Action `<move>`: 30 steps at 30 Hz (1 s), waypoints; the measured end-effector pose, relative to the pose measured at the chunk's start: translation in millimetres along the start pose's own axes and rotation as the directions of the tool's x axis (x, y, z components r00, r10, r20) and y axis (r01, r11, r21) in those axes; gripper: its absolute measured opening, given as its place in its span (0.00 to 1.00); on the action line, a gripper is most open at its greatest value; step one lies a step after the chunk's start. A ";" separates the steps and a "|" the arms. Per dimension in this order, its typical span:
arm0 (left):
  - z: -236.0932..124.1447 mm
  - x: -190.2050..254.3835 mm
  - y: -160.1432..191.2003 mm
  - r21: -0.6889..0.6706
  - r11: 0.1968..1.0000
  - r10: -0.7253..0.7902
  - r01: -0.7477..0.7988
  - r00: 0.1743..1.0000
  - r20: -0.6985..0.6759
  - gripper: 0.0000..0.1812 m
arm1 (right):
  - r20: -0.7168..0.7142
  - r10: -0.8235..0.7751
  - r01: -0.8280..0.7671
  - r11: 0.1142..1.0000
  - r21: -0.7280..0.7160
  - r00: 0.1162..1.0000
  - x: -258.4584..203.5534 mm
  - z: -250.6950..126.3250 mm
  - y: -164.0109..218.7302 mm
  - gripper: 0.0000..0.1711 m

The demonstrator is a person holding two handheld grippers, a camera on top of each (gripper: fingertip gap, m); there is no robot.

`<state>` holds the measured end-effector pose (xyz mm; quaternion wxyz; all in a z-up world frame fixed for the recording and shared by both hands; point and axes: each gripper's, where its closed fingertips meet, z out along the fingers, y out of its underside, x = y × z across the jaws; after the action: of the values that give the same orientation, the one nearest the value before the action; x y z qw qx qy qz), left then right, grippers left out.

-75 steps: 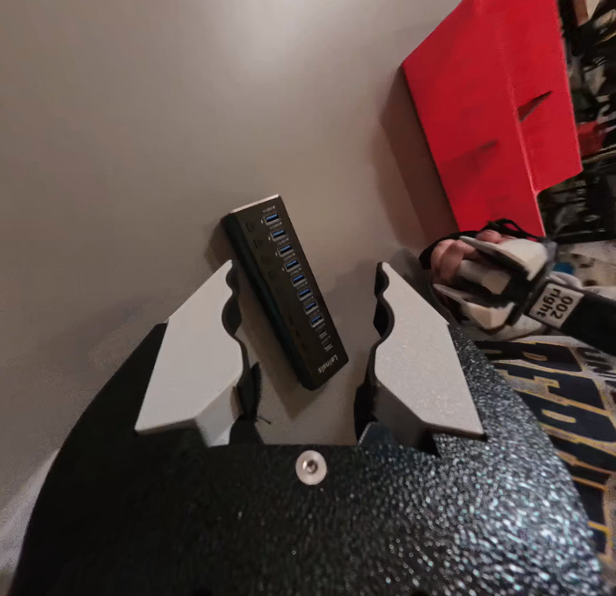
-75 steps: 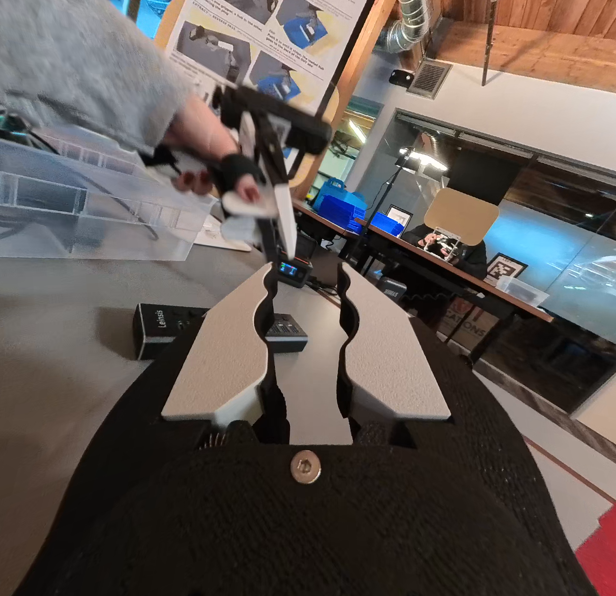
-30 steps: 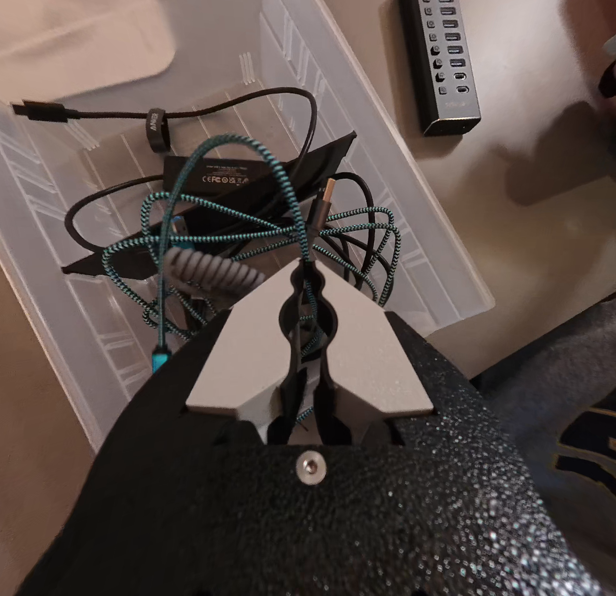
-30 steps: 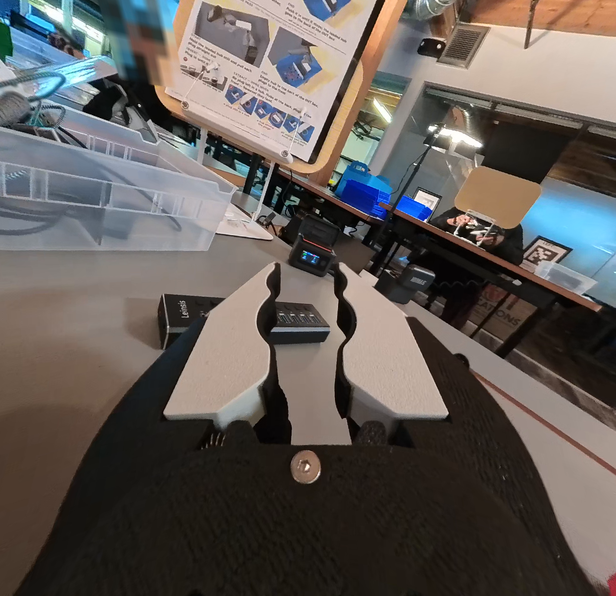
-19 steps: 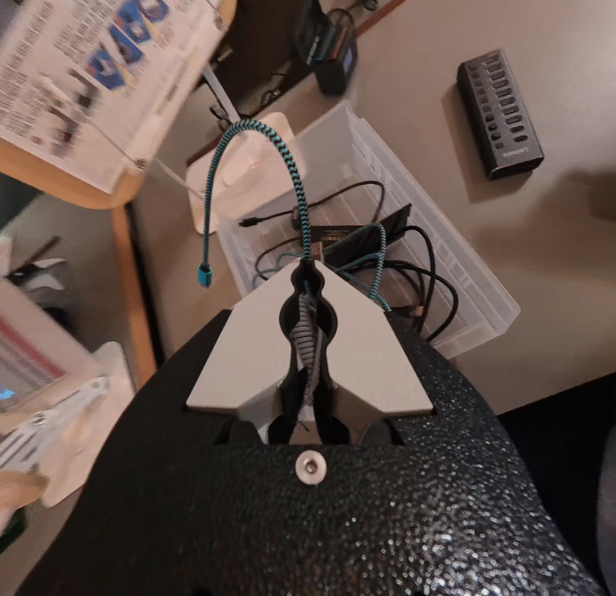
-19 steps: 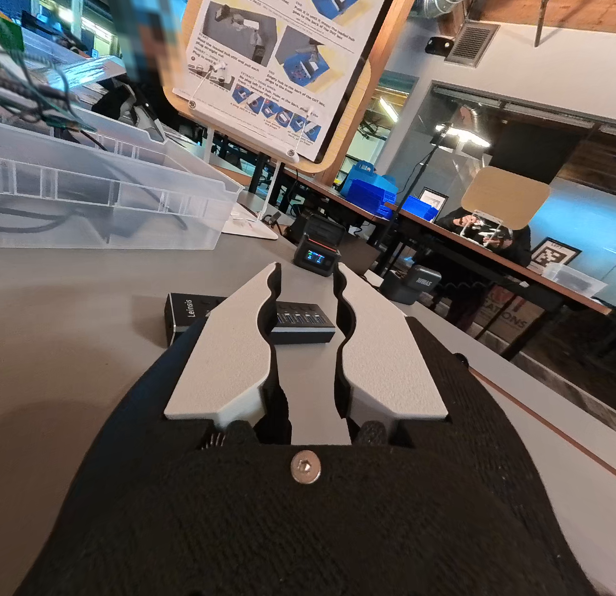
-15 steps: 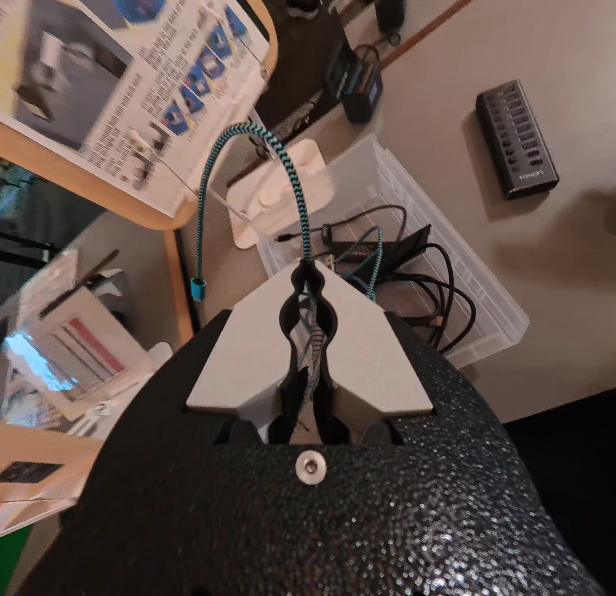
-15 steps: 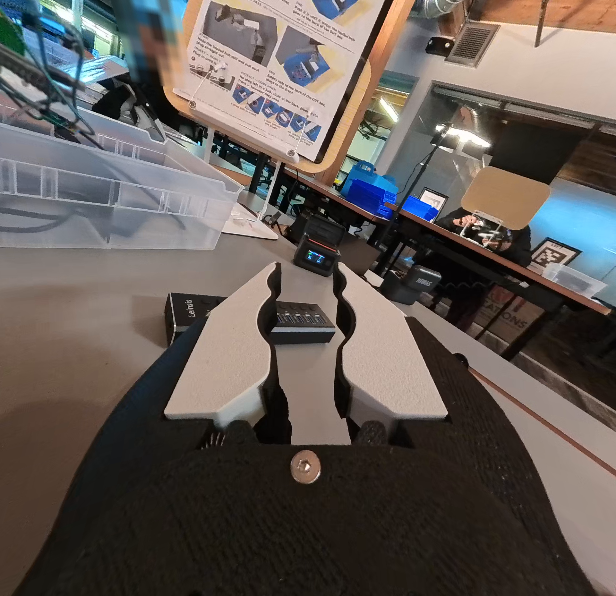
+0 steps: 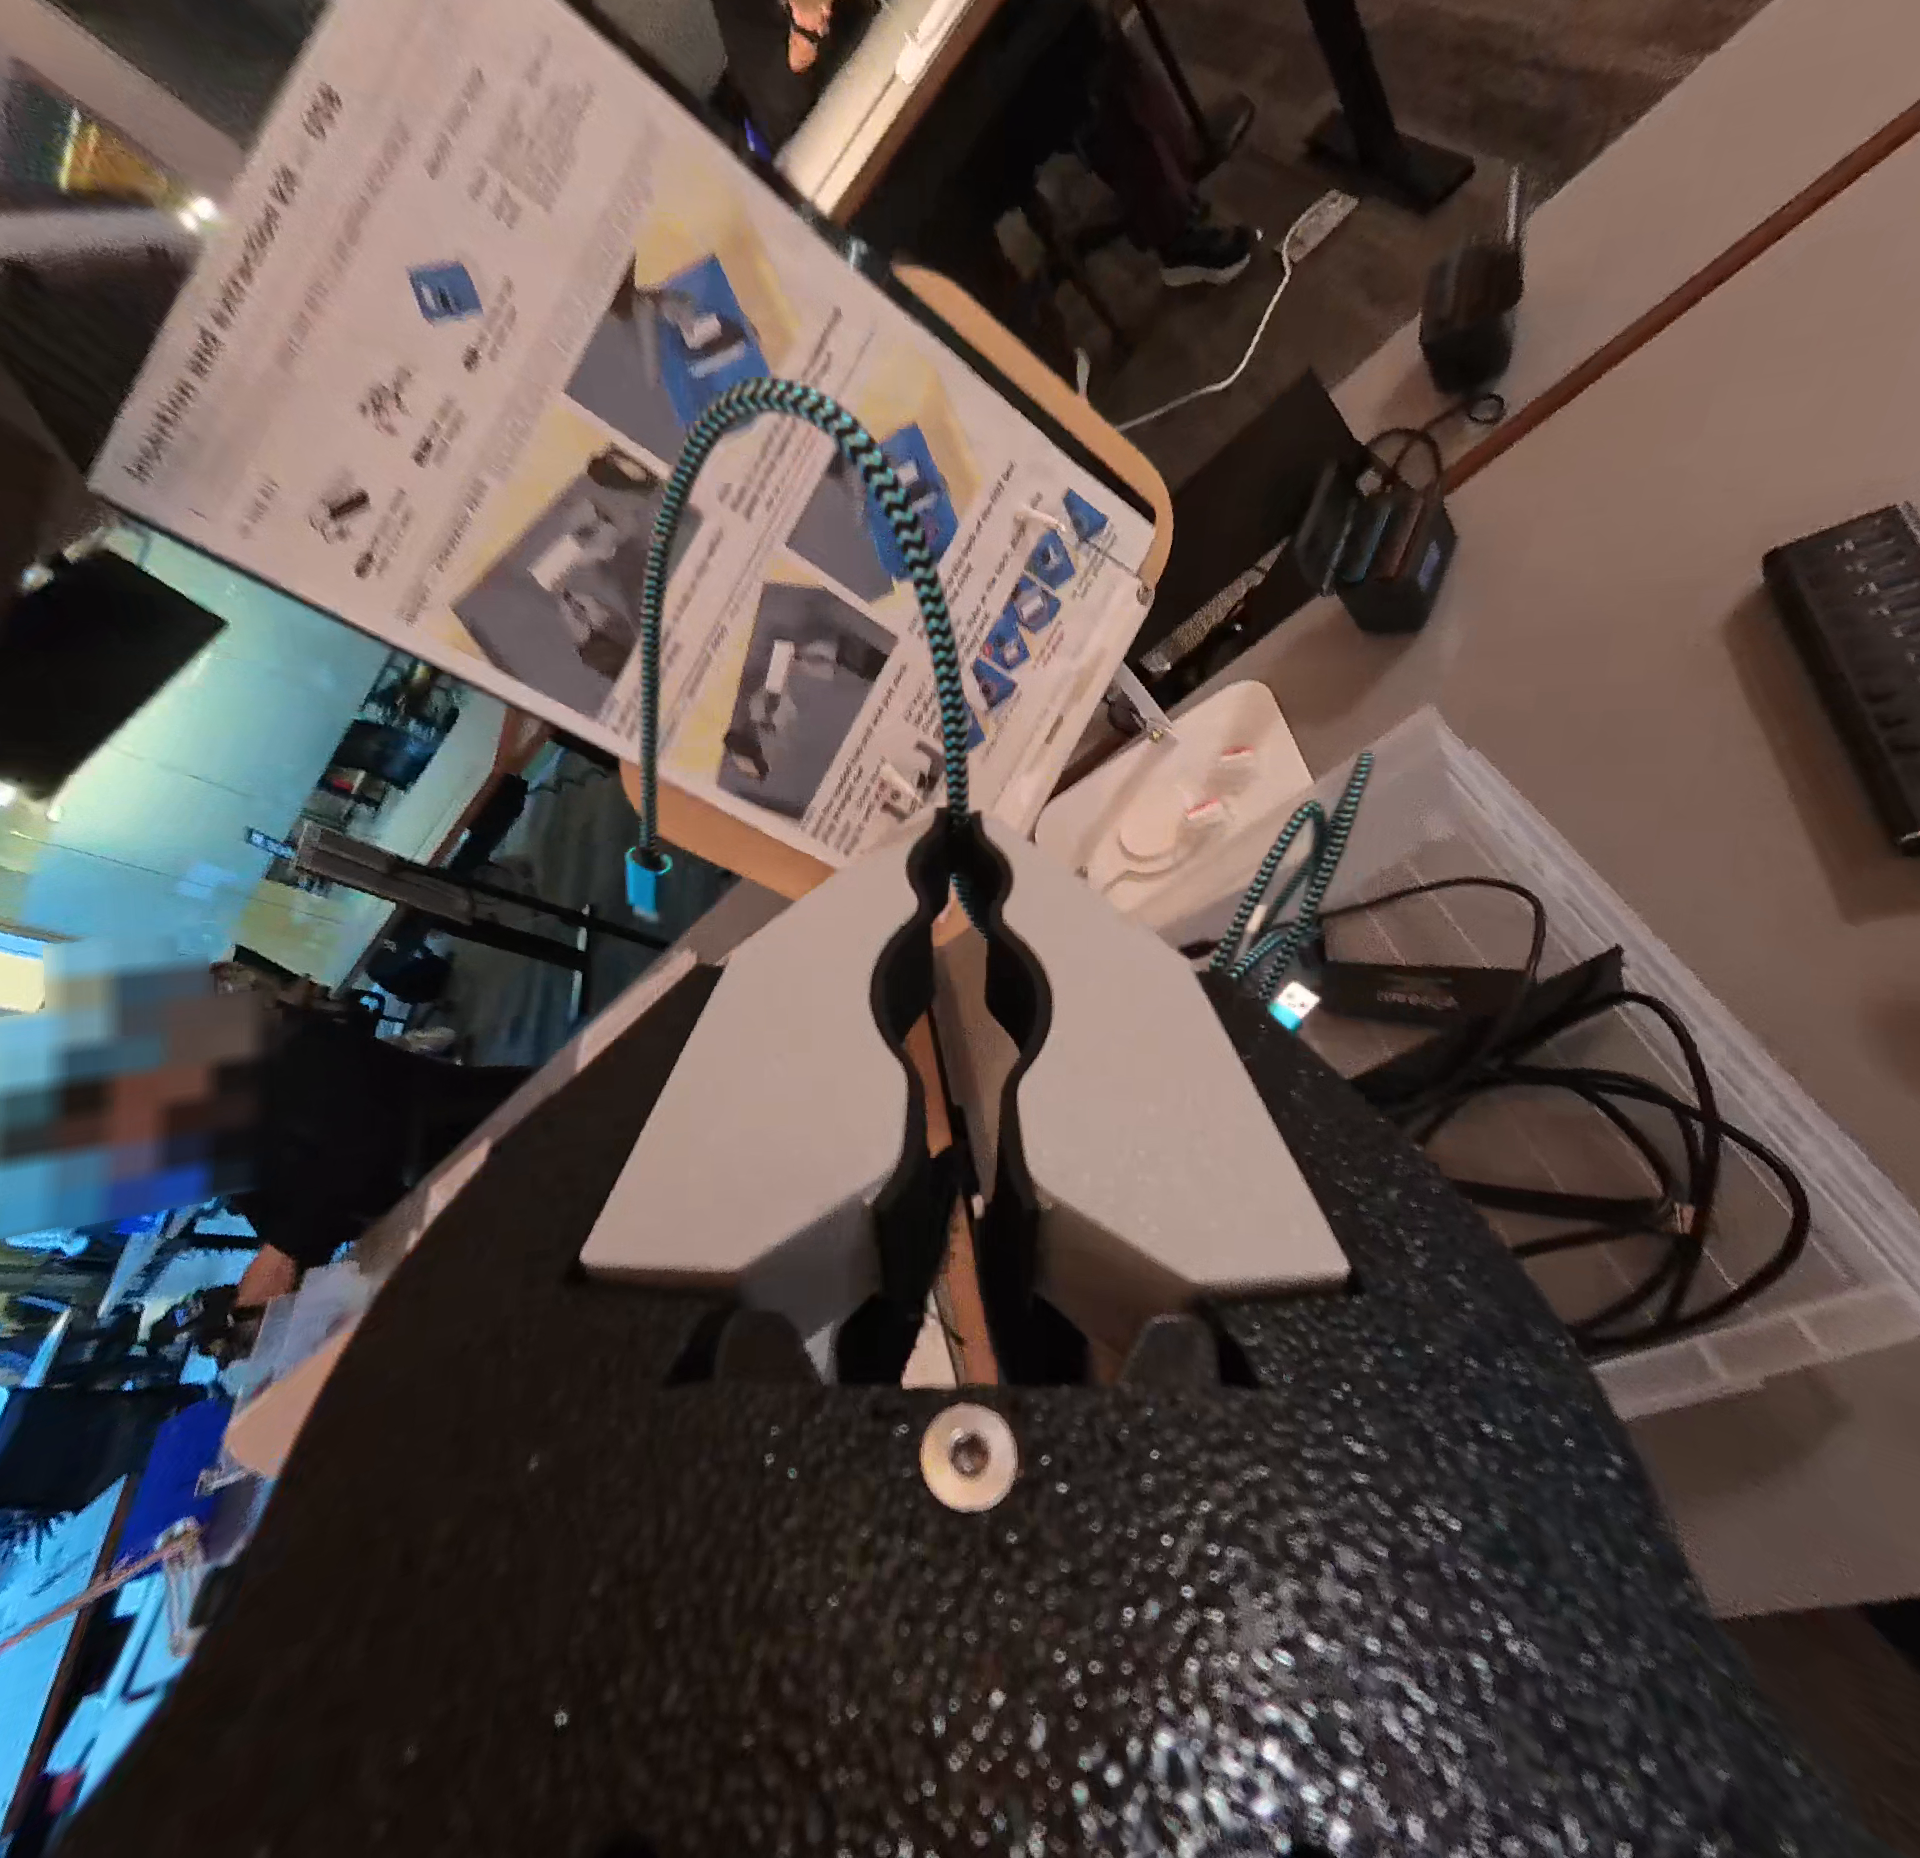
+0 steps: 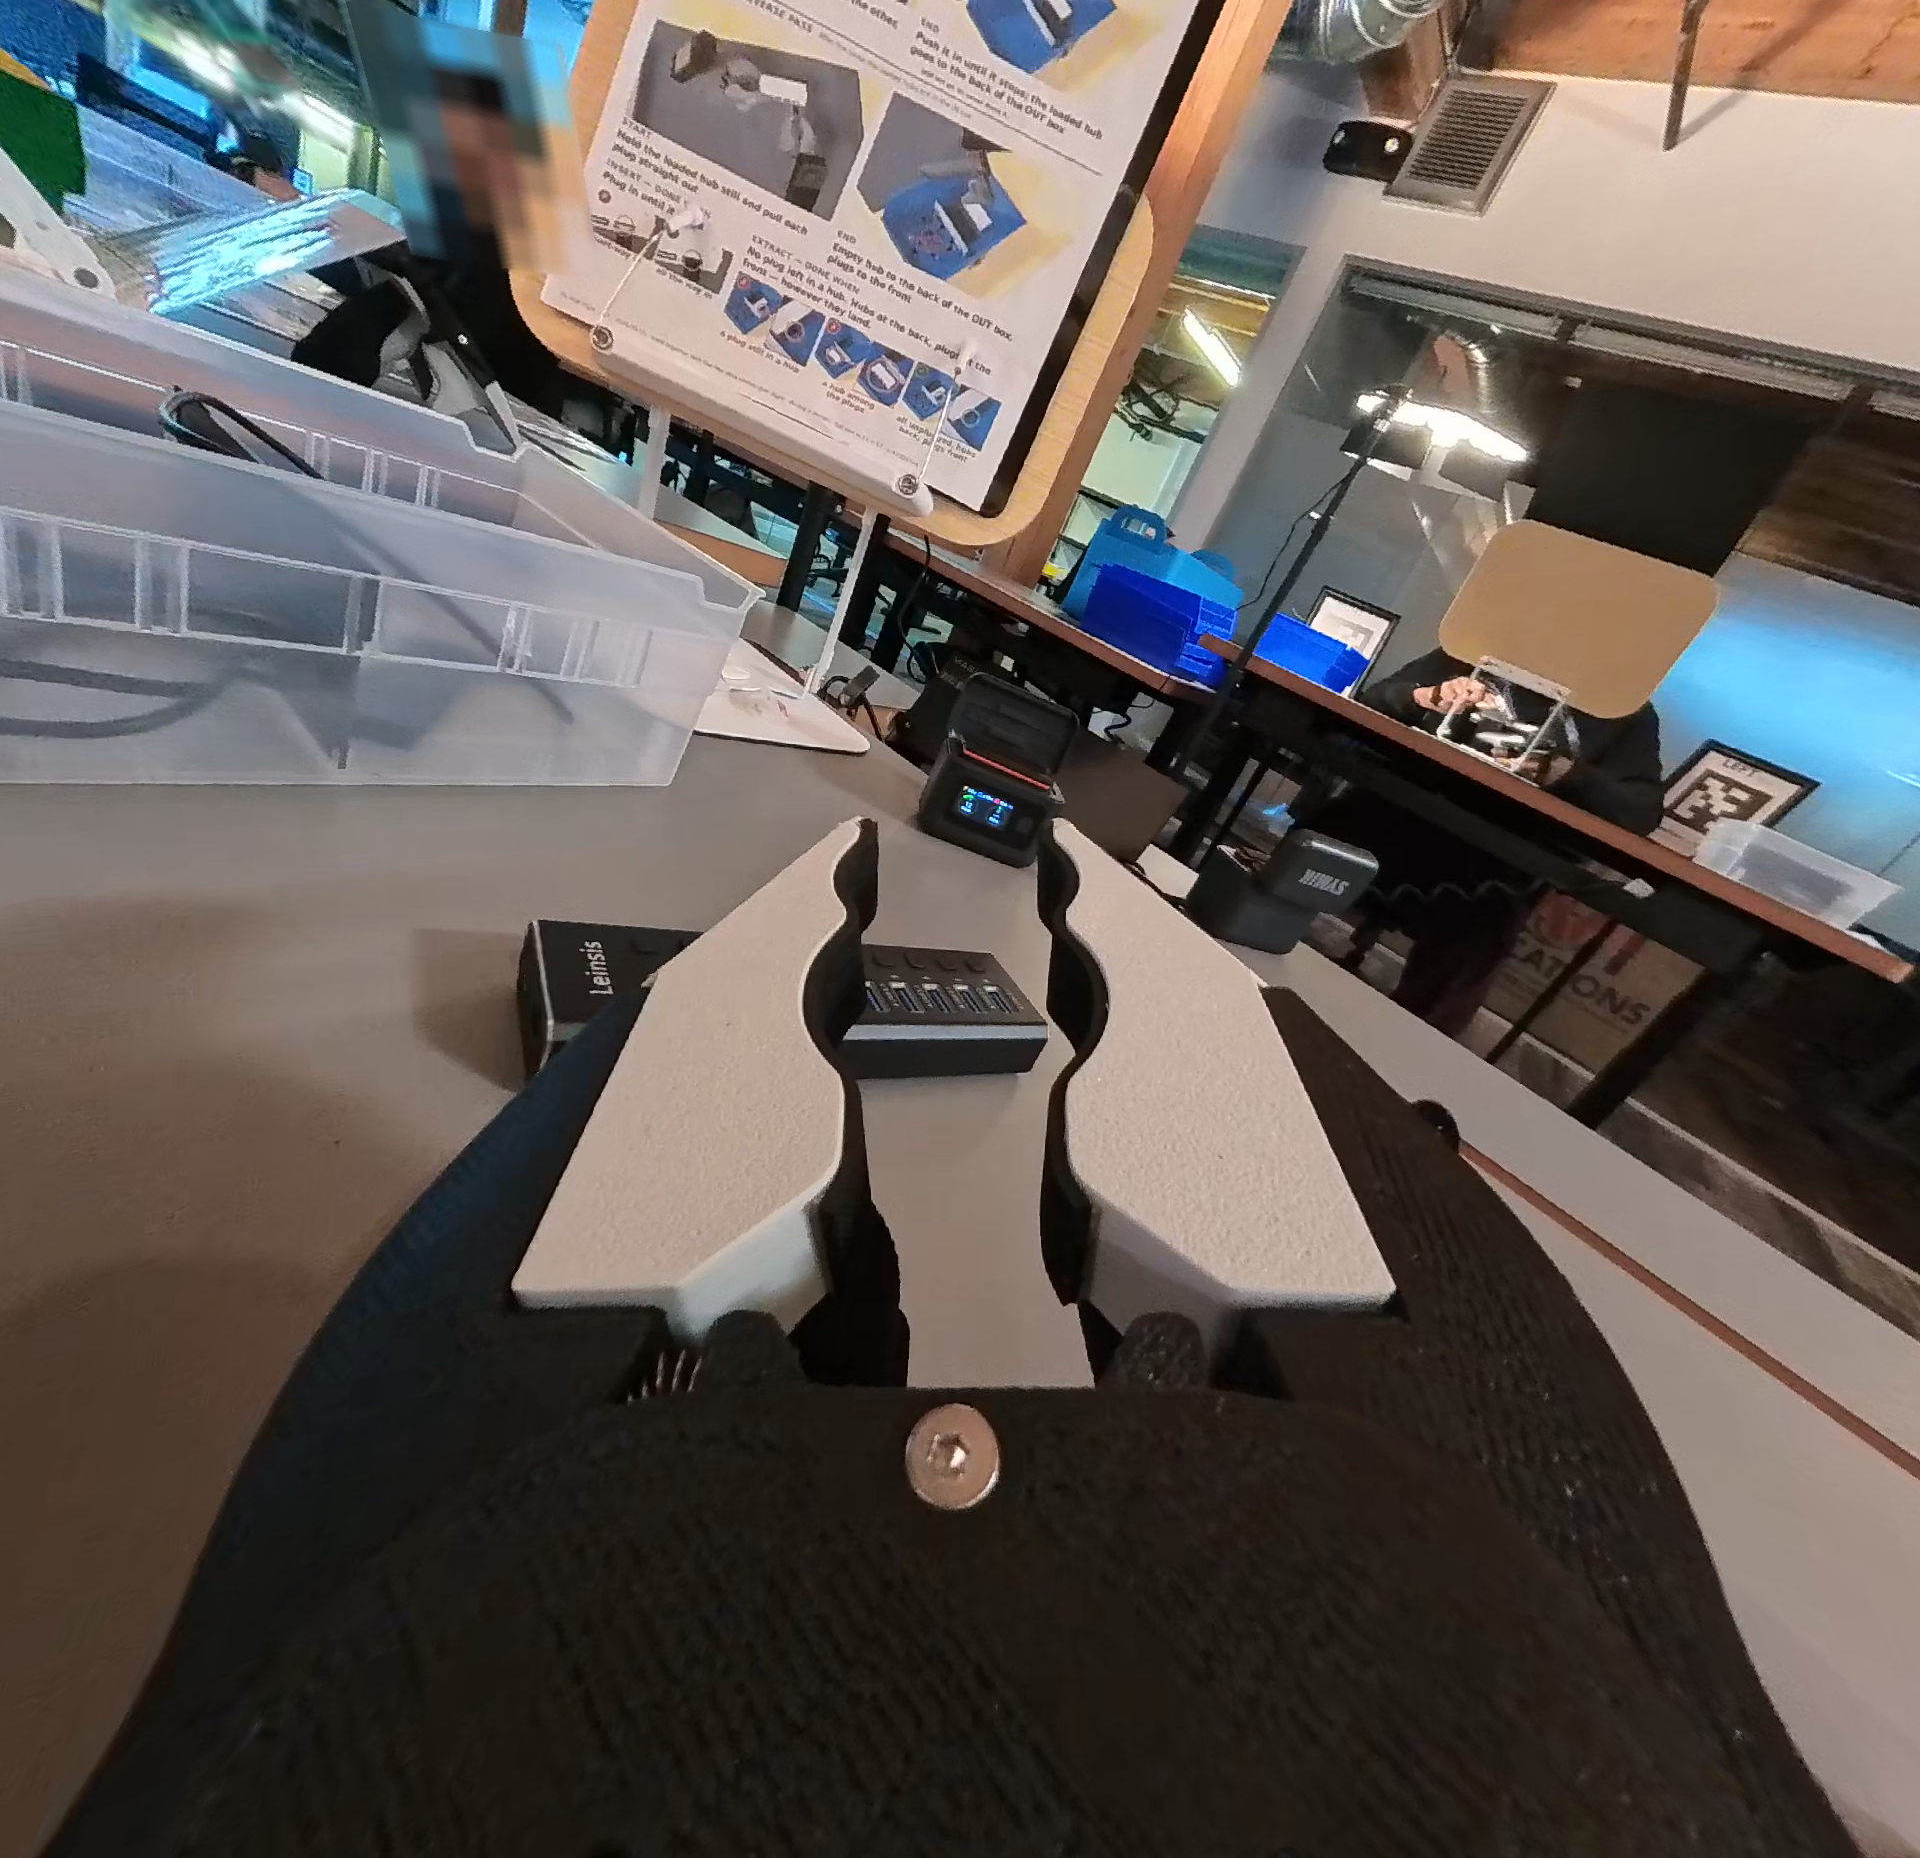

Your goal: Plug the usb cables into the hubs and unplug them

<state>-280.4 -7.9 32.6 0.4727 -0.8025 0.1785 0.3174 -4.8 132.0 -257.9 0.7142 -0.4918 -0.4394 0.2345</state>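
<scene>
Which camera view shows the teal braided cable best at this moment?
The left wrist view: the teal braided cable arches up from the shut left gripper, its blue plug hanging free. The right wrist view shows none of it, only the open right gripper.

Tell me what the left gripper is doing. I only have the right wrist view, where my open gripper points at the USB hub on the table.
Observer: The left gripper is shut on a teal braided USB cable, pinched at the fingertips and held up in the air beside the clear bin.
Operator: Where is its plug?
Observer: A light blue plug hangs free at the end of the cable's arch, left of the fingers, touching nothing.
Operator: What's in the bin?
Observer: Black cables lie looped in it, and another teal stretch with a blue-tipped plug sits at one end of it.
</scene>
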 end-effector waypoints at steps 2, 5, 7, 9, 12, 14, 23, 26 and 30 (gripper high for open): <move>0.7 1.6 -15.8 0.024 1.000 0.015 -0.015 1.000 -0.014 0.00 | -0.001 -0.001 0.001 1.000 0.003 1.000 -0.5 0.3 -0.7 0.17; 8.6 13.8 -40.3 0.054 0.997 0.053 -0.050 0.997 -0.056 0.00 | -0.005 -0.007 0.007 1.000 0.014 1.000 -0.7 0.4 -3.1 0.17; 16.6 25.9 -57.0 0.076 0.993 0.093 -0.087 0.992 -0.080 0.00 | -0.015 -0.016 0.016 1.000 0.026 1.000 0.8 -0.9 -6.0 0.17; 25.7 42.0 -73.6 0.101 0.989 0.121 -0.110 0.985 -0.120 0.00 | -0.032 -0.019 0.020 0.999 0.033 0.999 4.0 -2.1 -7.7 0.17; 40.4 70.9 -98.4 0.145 0.981 0.152 -0.125 0.969 -0.193 0.00 | -0.069 -0.016 0.019 0.999 0.046 0.998 12.1 -4.8 -10.5 0.17; 52.0 92.1 -115.0 0.179 0.975 0.172 -0.130 0.955 -0.241 0.00 | -0.089 -0.007 0.012 0.998 0.059 0.996 16.6 -6.8 -13.2 0.17; 130.5 217.1 -194.0 0.297 0.953 0.217 -0.068 0.835 -0.506 0.00 | -0.132 -0.050 0.066 0.991 0.118 0.990 19.9 -13.8 -27.4 0.16; 164.5 261.1 -213.6 0.278 0.960 0.176 -0.011 0.797 -0.577 0.00 | -0.207 -0.046 0.063 0.995 0.079 0.977 37.7 -17.2 -20.0 0.17; 204.7 321.4 -219.2 0.235 0.967 0.089 0.100 0.732 -0.676 0.00 | -0.302 0.066 -0.057 0.998 0.039 0.951 69.8 -24.6 -2.6 0.17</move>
<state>14.6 282.2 -115.8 0.4744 -0.7955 0.3761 -0.0256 51.2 172.3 -231.0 0.7727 -0.5247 -0.3055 0.1852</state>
